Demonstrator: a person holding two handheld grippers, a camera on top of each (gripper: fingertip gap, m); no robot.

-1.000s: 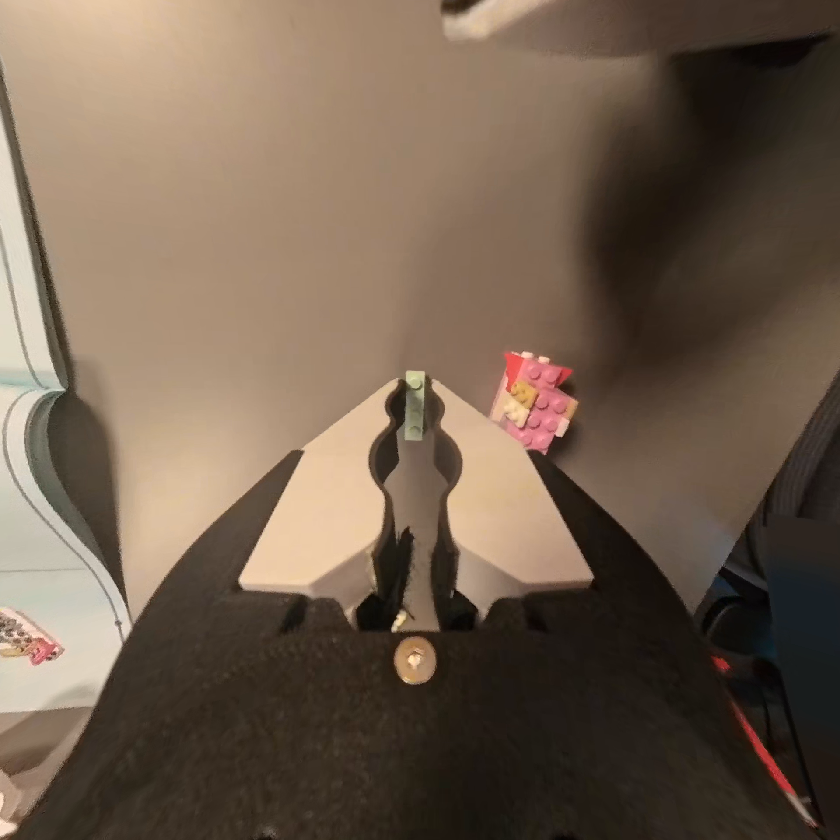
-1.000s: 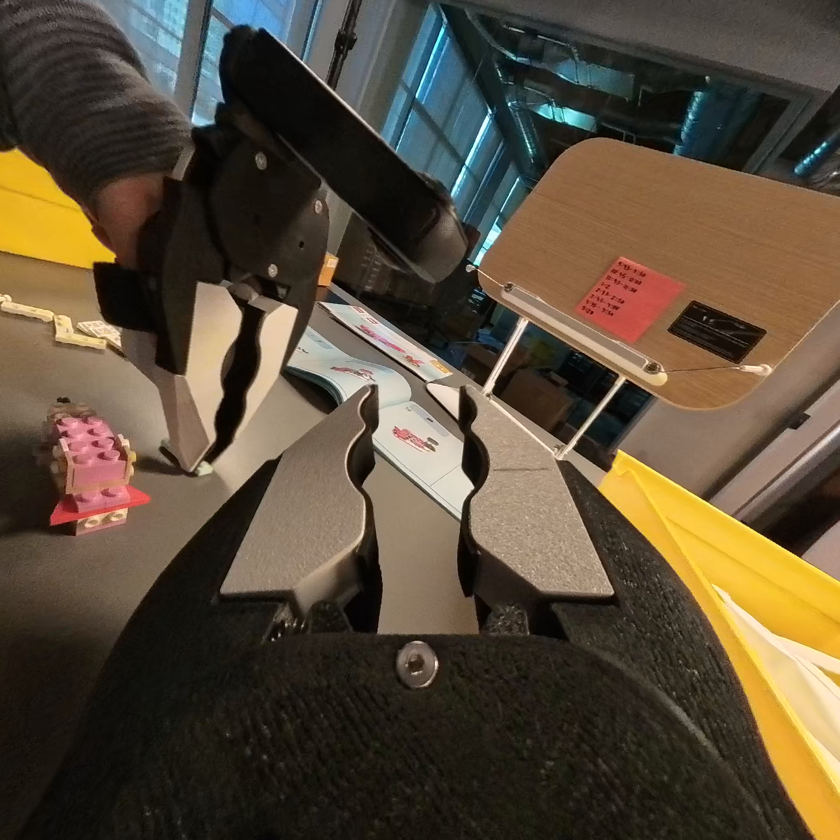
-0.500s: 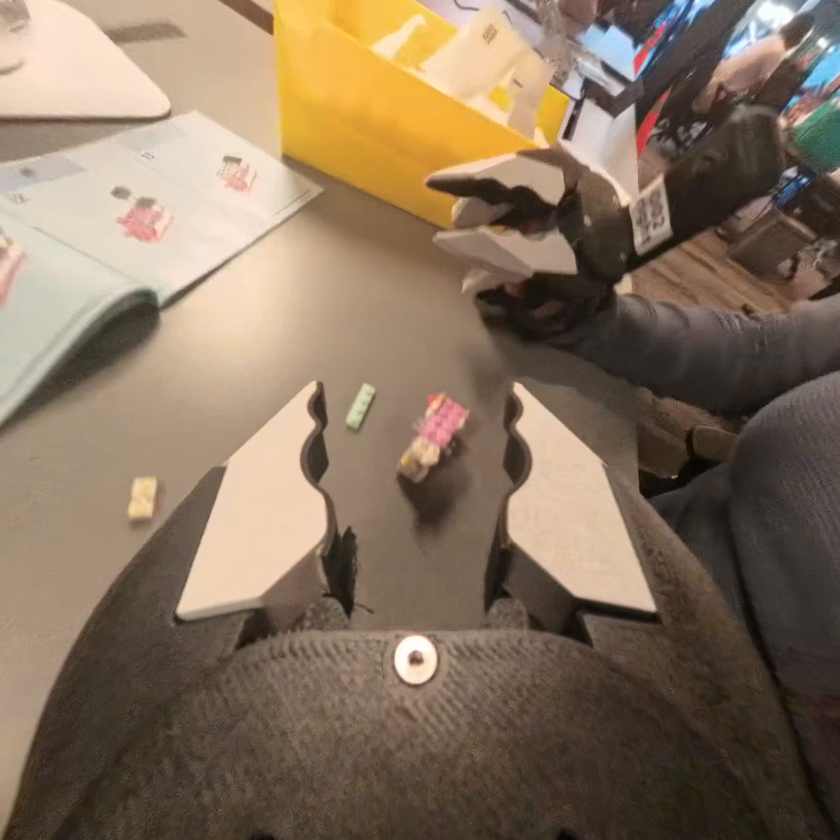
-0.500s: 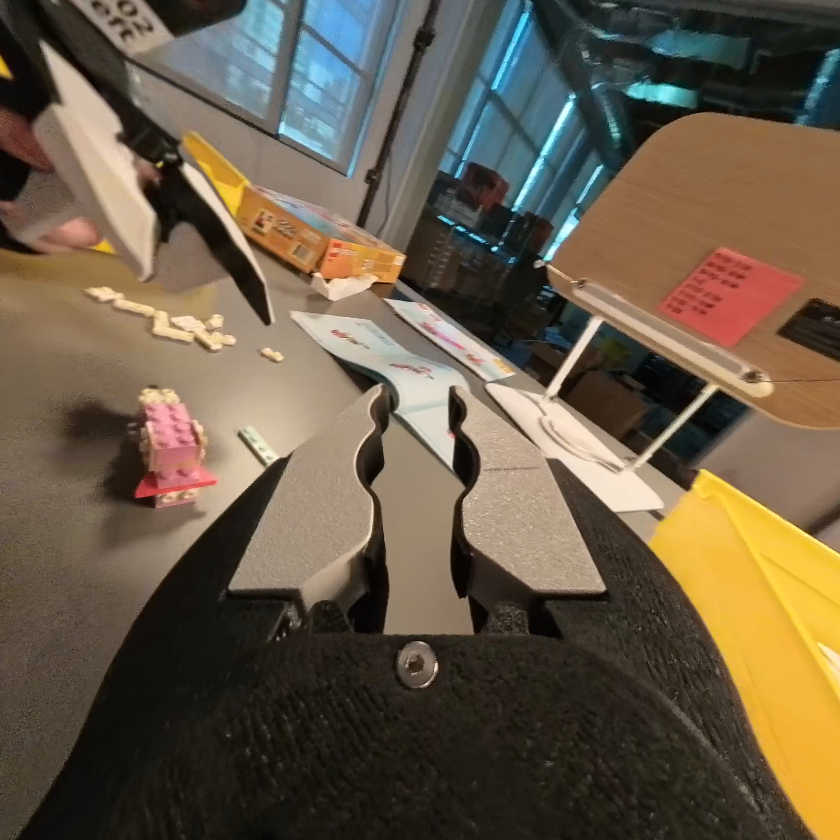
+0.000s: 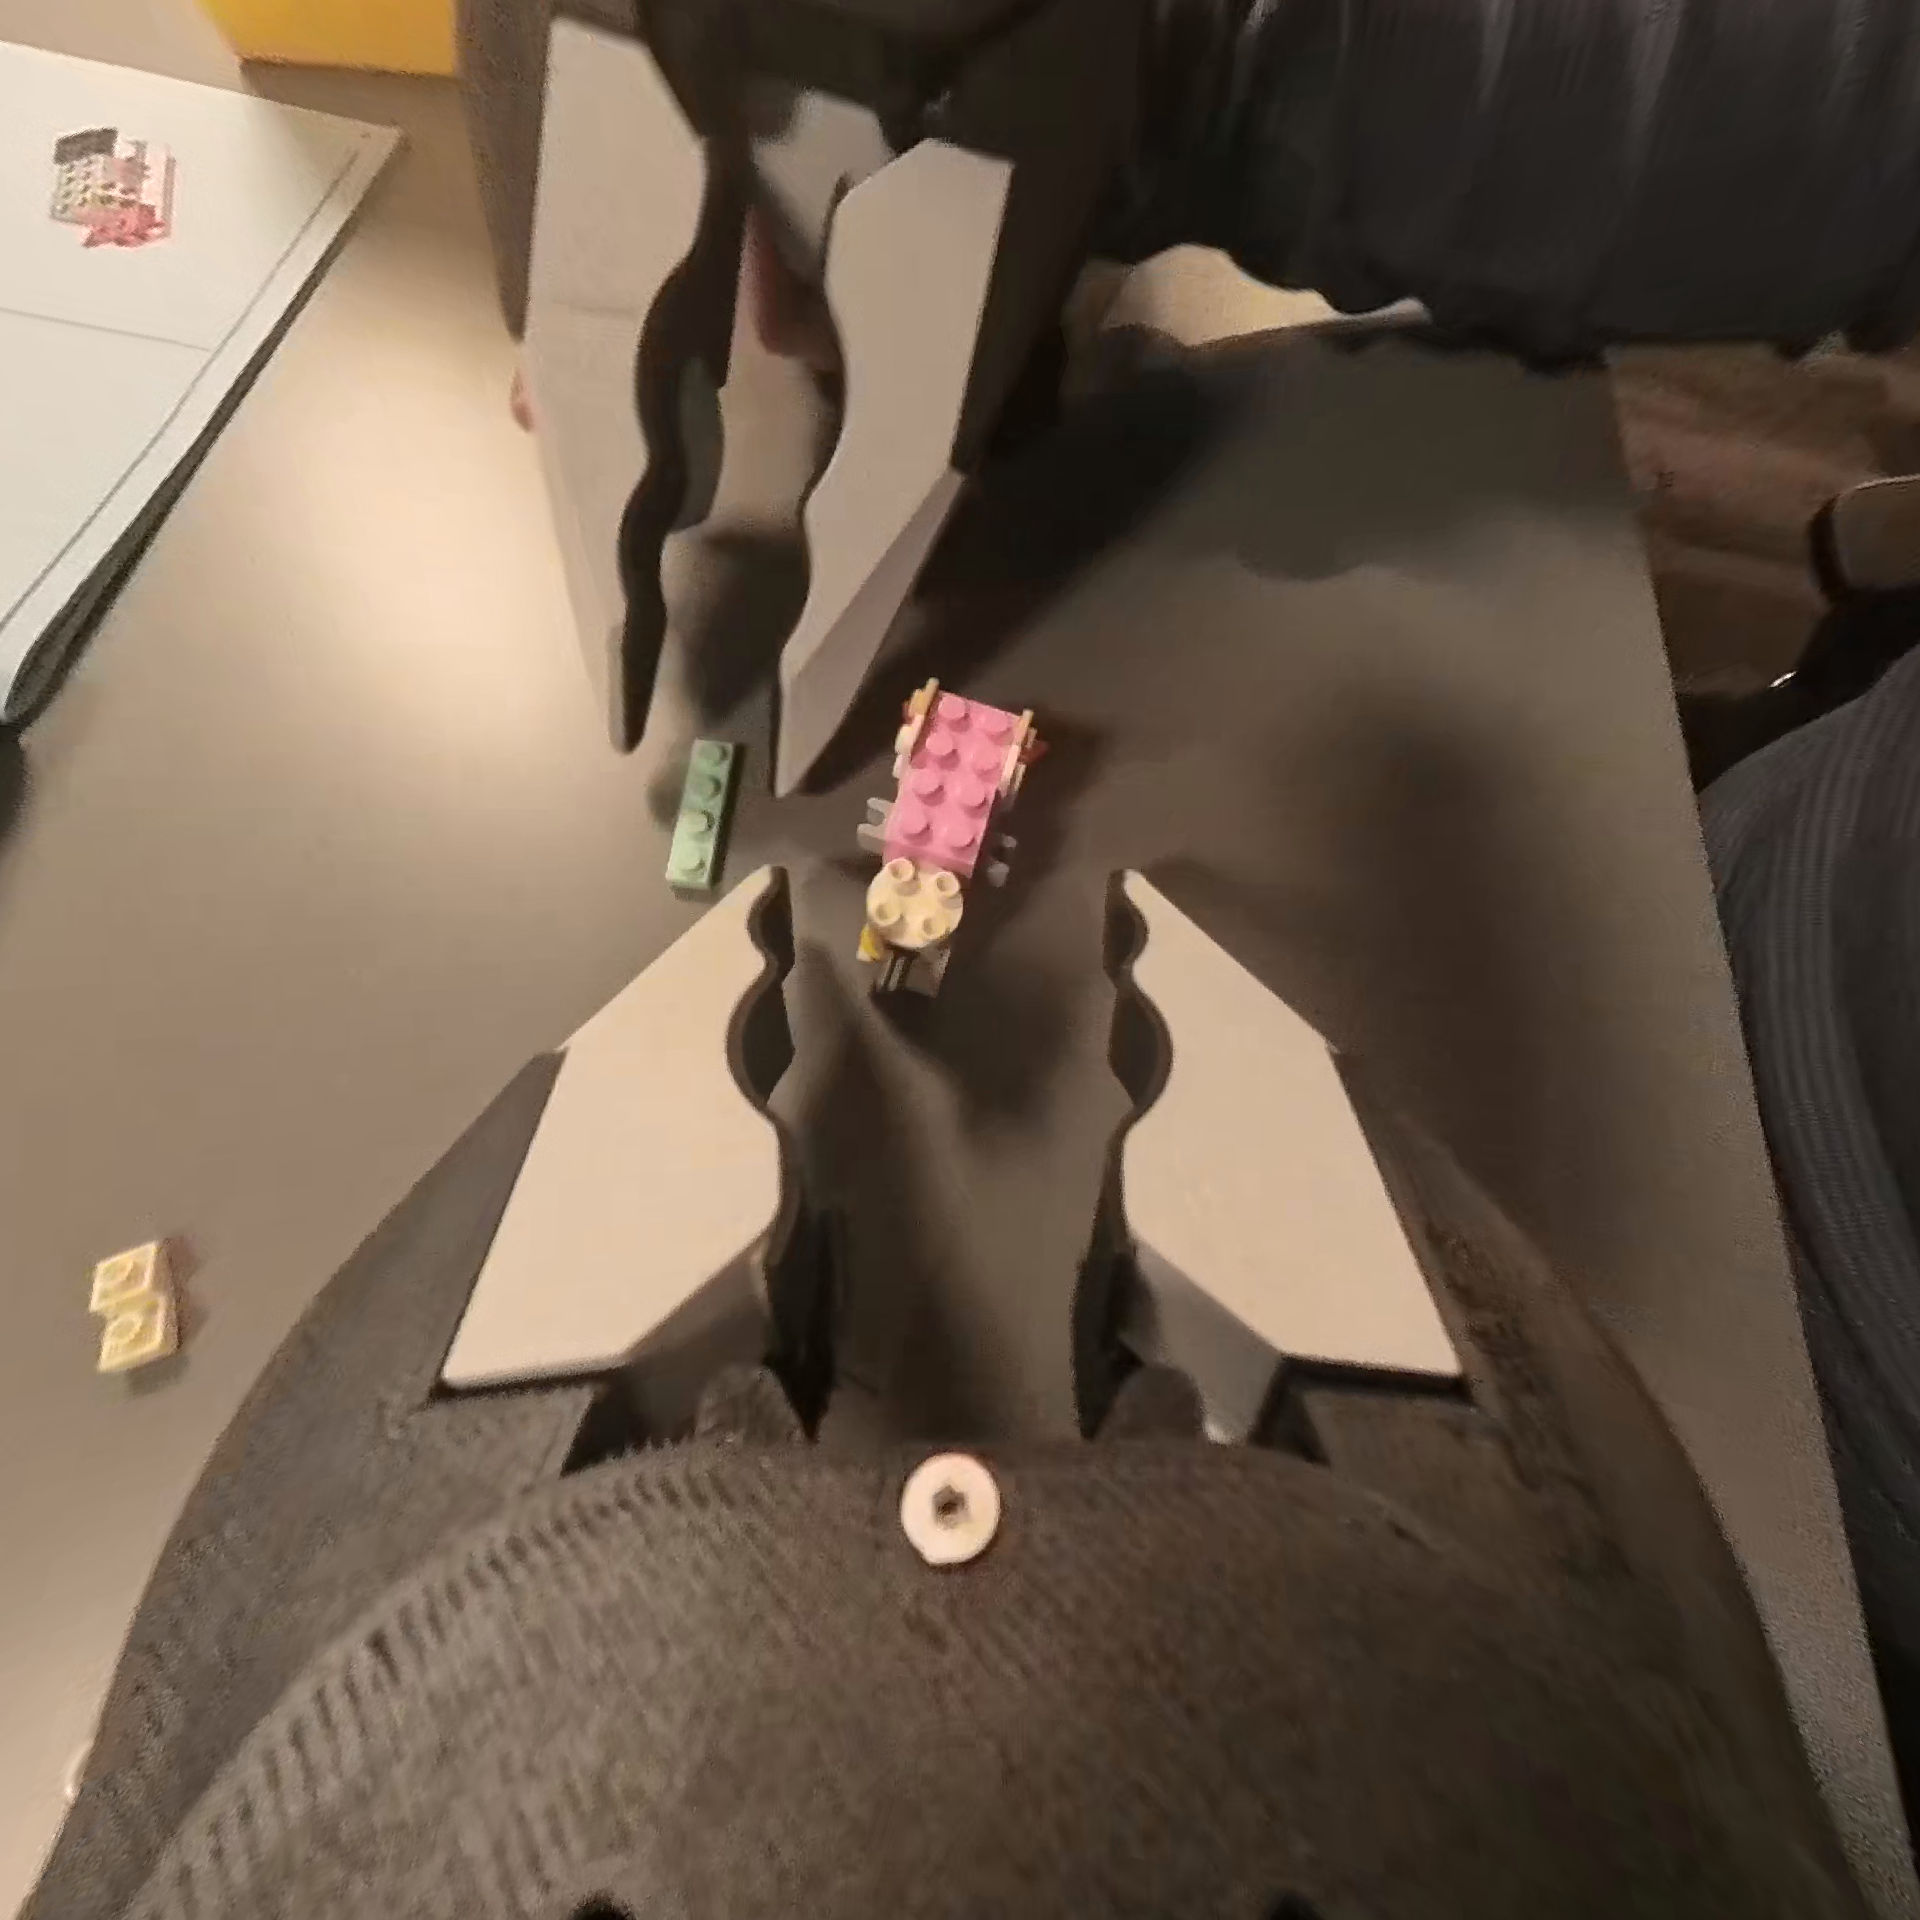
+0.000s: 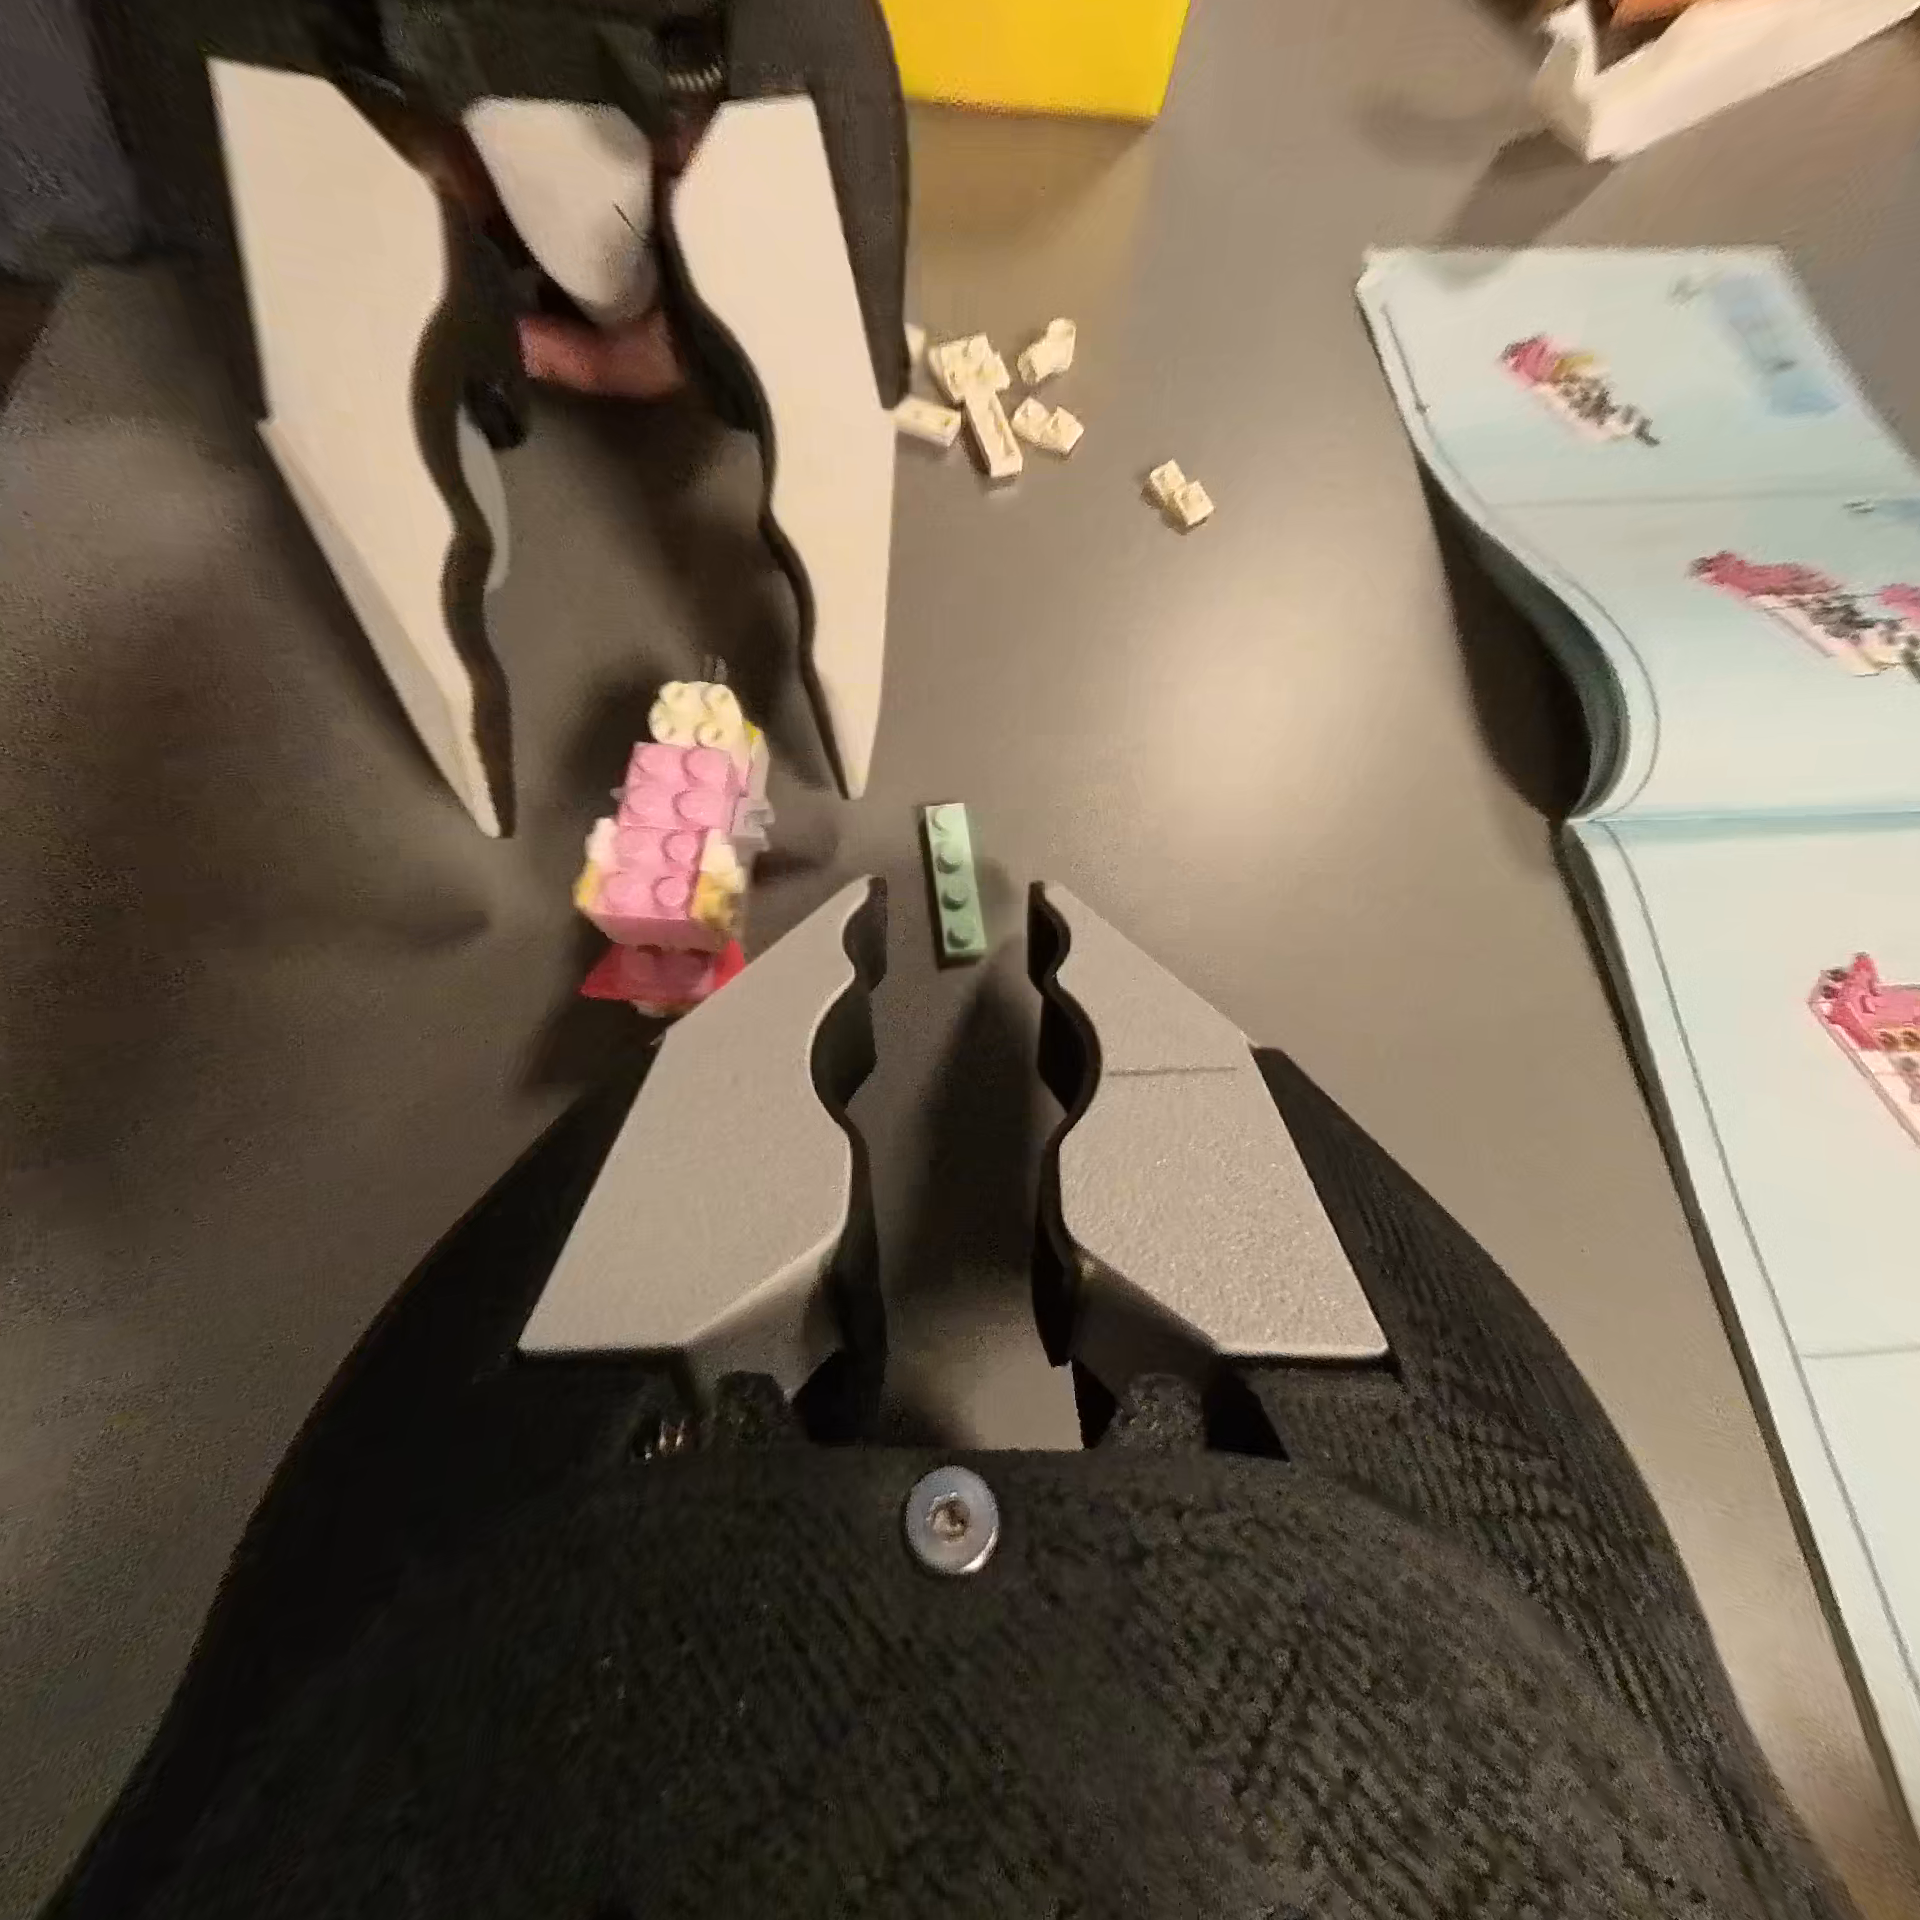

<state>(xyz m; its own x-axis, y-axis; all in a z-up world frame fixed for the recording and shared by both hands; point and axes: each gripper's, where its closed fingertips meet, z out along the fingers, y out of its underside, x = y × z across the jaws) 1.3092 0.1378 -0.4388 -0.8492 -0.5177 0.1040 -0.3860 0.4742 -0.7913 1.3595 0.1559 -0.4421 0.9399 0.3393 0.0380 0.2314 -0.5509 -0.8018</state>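
My left gripper (image 5: pixel 945 883) is open above the grey table (image 5: pixel 312 883). A small pink brick model (image 5: pixel 945 800) with a cream round top stands just beyond its tips, and neither pad touches it. A light green flat plate (image 5: pixel 701 816) lies to the left of the model. My right gripper (image 6: pixel 956 888) is open with its tips on either side of the green plate (image 6: pixel 956 894). The plate lies flat on the table with a gap to each pad. The left gripper also shows in the right wrist view (image 6: pixel 675 805), over the pink model (image 6: pixel 670 862). The right gripper also shows in the left wrist view (image 5: pixel 707 764).
Several cream bricks (image 6: pixel 987 395) lie in a pile behind, with one more (image 6: pixel 1179 490) apart. An open pale blue booklet (image 6: pixel 1714 623) lies at the right. A yellow bin (image 6: pixel 1039 52) stands at the back. Two cream pieces (image 5: pixel 135 1304) lie left of my left gripper.
My left gripper let go of the green plate, opened wide and moved over the pink model. My right gripper swung down to straddle the green plate lying on the table.
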